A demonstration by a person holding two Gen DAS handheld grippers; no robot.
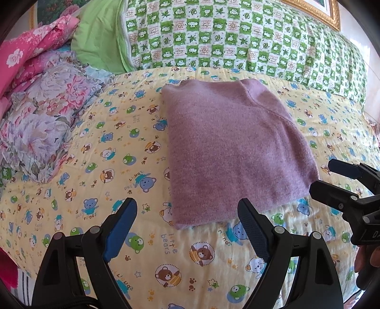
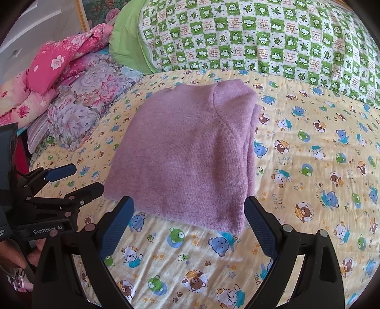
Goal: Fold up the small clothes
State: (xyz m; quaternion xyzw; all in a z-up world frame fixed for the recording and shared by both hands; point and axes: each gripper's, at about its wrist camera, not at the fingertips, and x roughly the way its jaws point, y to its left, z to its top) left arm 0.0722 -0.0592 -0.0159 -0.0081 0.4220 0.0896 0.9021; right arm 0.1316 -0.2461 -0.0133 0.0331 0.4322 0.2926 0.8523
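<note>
A pale yellow quilted bedspread printed with little cartoon bears point(image 1: 133, 147) is covering the bed. A green-and-white checked quilt with frog and leaf squares point(image 1: 237, 38) is lying across twelve o'clock. Pink and lilac floral bedding point(image 1: 47, 95) is piling up at ten o'clock. A gilt picture frame point(image 1: 315, 12) is hanging at one o'clock. Daylight is brightening the fabrics.

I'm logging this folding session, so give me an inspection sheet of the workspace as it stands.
Surface: bed sheet, yellow with a little-bears print, lightly wrinkled.
Job's things: purple sweater, folded into a compact rectangle, lying flat, untouched.
Clutter: floral bedding and pink floral quilt piled at the left.
Grippers: left gripper open, near the sweater's front edge; right gripper open, likewise; both empty.
Cables: nothing seen.
Surroundings: green checked quilt behind; gold picture frame above.
</note>
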